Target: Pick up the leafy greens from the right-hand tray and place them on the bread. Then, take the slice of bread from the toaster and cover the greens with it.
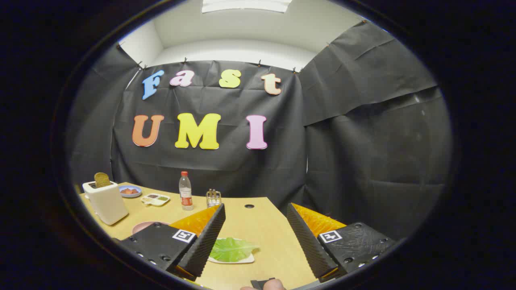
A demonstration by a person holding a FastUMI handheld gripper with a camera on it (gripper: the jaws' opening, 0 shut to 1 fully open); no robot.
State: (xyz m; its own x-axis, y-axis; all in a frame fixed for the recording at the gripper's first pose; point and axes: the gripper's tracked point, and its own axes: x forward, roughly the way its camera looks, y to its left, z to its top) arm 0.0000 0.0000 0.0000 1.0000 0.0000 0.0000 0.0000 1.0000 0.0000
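Leafy greens (231, 249) untouched on tray (248, 259), lower centre of frame, between wide-apart fingers of gripper (255, 231). Bread slice (102, 179) upright in toaster (105, 202), far left. Both steps apparently left.

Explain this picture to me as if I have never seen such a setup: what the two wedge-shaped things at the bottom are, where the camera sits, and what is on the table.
The camera rides on a hand-held gripper and looks forward along its two fingers, the wedge shapes at the bottom. A person carries it; there is no robot arm. The fingers stand wide apart and hold nothing.

Between them, on the wooden table, lies a green lettuce leaf on a small white tray. Past the left finger a pink plate peeks out. Farther off stands a white toaster with a slice of bread sticking up from it. Behind it are a small blue plate with something red on it, a divided tray, a plastic bottle and a small metal rack.
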